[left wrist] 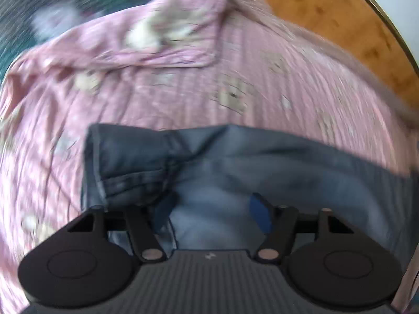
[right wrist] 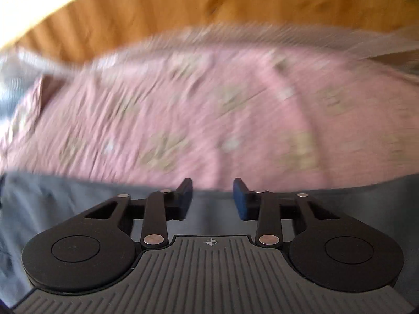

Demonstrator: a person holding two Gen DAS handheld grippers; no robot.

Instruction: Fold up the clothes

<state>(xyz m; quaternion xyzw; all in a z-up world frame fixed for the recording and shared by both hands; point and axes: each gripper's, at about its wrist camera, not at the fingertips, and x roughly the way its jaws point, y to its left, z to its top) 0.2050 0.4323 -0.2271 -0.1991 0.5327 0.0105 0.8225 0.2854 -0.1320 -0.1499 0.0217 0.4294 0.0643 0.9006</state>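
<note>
Denim, grey-blue: the garment [left wrist: 235, 162] lies on a pink printed sheet [left wrist: 183, 83], w/ its cuffed end [left wrist: 123, 167] left of the left tool [left wrist: 213, 216] and its long axis running roughly left-right under both tools. Left tool's jaws stand wide w/ cloth bunched between them; can't tell if it's gripped. Right tool [right wrist: 212, 198] stands wide, holding nothing, right at the denim's far edge. Both views are blurred. Wooden floor [right wrist: 183, 7] lies beyond the sheet.
</note>
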